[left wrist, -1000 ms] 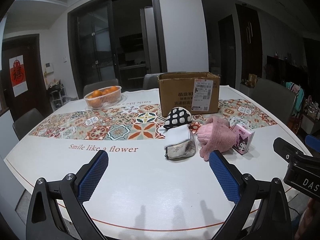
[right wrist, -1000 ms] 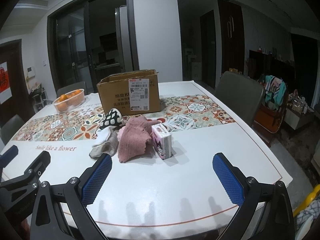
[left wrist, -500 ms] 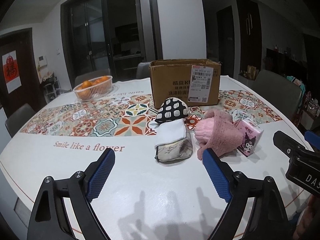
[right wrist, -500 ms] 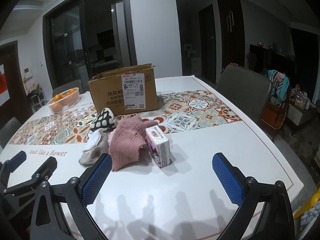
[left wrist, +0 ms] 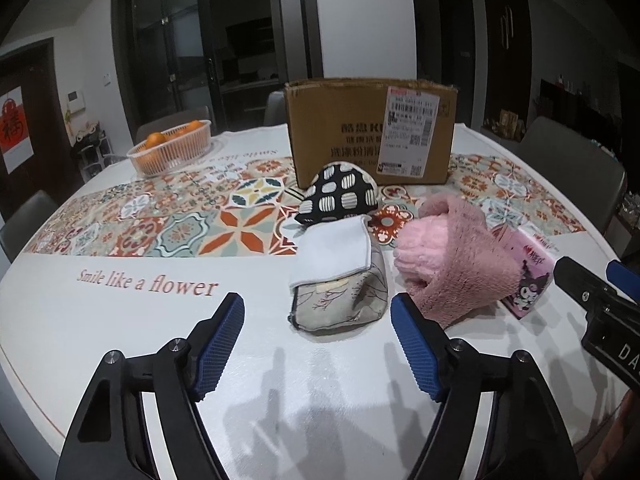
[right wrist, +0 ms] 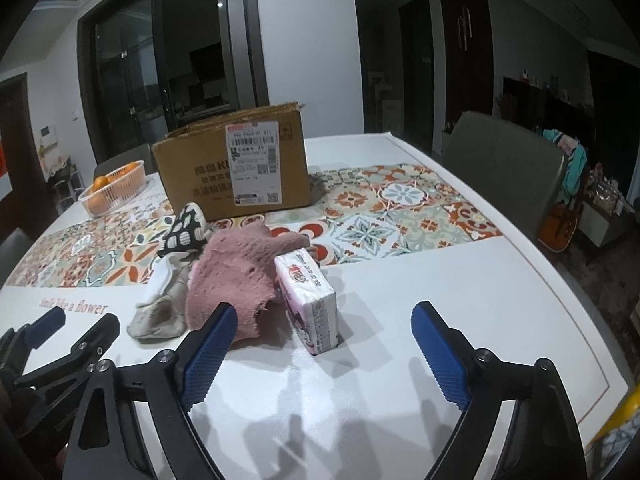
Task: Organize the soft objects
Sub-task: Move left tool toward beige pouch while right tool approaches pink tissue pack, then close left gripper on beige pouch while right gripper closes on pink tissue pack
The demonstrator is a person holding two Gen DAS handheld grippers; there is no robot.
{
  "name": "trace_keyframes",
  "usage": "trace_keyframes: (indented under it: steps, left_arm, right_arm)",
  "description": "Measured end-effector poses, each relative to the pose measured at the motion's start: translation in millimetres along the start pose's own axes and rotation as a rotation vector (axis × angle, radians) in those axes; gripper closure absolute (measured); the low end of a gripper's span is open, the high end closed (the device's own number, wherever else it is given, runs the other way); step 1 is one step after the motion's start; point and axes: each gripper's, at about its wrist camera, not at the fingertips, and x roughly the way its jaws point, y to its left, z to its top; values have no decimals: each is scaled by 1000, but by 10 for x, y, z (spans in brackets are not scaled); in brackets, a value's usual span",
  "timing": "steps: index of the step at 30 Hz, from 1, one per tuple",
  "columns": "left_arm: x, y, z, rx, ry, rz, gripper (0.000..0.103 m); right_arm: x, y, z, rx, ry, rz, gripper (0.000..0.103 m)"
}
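Observation:
A grey printed pouch with a folded white cloth on top lies just ahead of my open, empty left gripper. Behind it is a black-and-white patterned pouch. A fluffy pink glove lies to the right, against a pink tissue pack. My right gripper is open and empty; the tissue pack stands just ahead between its fingers, with the pink glove and the grey pouch to its left. An open cardboard box stands behind the pile.
A basket of oranges stands at the far left of the table. Chairs stand around the table's far side and right. The white table has a tiled pattern runner across its middle. The right gripper's body shows at the left view's right edge.
Both grippers have moved forward, closer to the pile of soft objects. Both stay open and empty. Nothing on the table has moved.

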Motion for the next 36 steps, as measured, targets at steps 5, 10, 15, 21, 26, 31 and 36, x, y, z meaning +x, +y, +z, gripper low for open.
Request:
trace_keyframes:
  steps: [5, 10, 15, 21, 26, 31, 36]
  left_arm:
    - [205, -13, -2, -4, 49, -10, 28]
    - [377, 16, 1, -10, 75, 6, 28]
    - [514, 49, -5, -14, 99, 3, 28]
    - [677, 71, -9, -34, 165, -36, 31]
    - [757, 64, -2, -40, 192, -65, 40]
    - [759, 63, 3, -39, 191, -83, 60]
    - [670, 65, 23, -24, 161, -89, 76]
  right_arm:
    - [190, -21, 13, 9, 29, -3, 20]
    - [323, 7, 15, 6, 53, -2, 25]
    - [406, 70, 20, -12, 59, -16, 27]
    - [493, 108, 32, -18, 74, -20, 34]
    - [541, 124, 39, -17, 80, -23, 40]
    - [558, 111, 43, -10, 86, -24, 51]
    - [524, 112, 46, -8, 87, -12, 64]
